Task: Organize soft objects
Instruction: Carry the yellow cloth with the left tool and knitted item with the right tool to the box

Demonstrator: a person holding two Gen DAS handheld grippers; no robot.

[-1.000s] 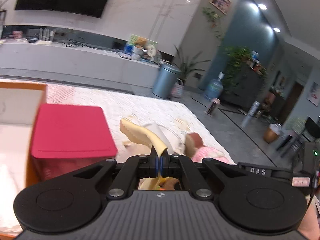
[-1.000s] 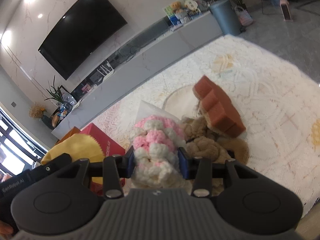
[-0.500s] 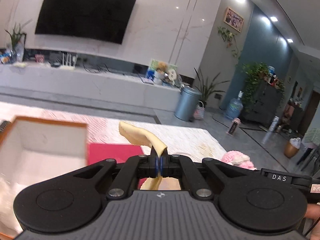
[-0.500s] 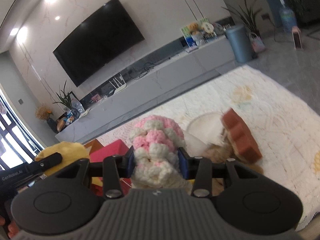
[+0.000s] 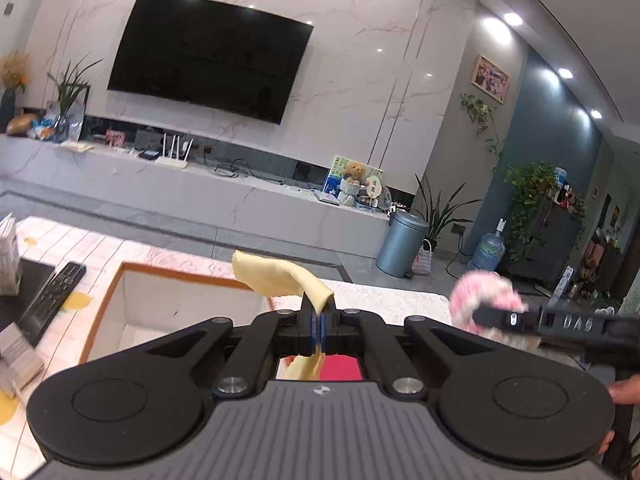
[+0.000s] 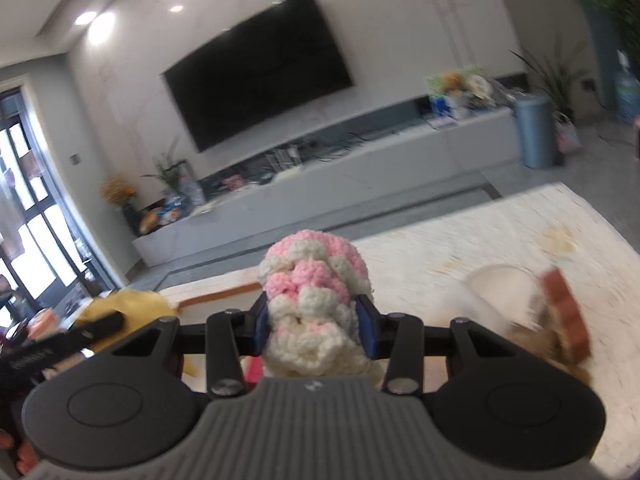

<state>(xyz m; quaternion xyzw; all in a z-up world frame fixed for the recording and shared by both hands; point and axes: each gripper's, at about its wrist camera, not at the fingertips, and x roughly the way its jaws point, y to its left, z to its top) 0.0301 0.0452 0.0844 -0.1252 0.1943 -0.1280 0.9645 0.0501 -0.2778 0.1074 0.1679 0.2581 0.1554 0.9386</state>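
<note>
Remote lies at the table's left edge, open white box w/ orange rim beside it. Left gripper – jaws pinched tight on a thin yellow cloth, held above the box. Right gripper clamps a pink-white knitted toy – jaws partway apart, over the table. Brown sponge near the right edge, blurred.

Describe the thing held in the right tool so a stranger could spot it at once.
Start at the white patterned table below the wall-mounted TV. Over its near edge, the right tool grips a chunky crocheted piece. Its pink and white patches set it apart from the plain yellow cloth in the left tool.
</note>
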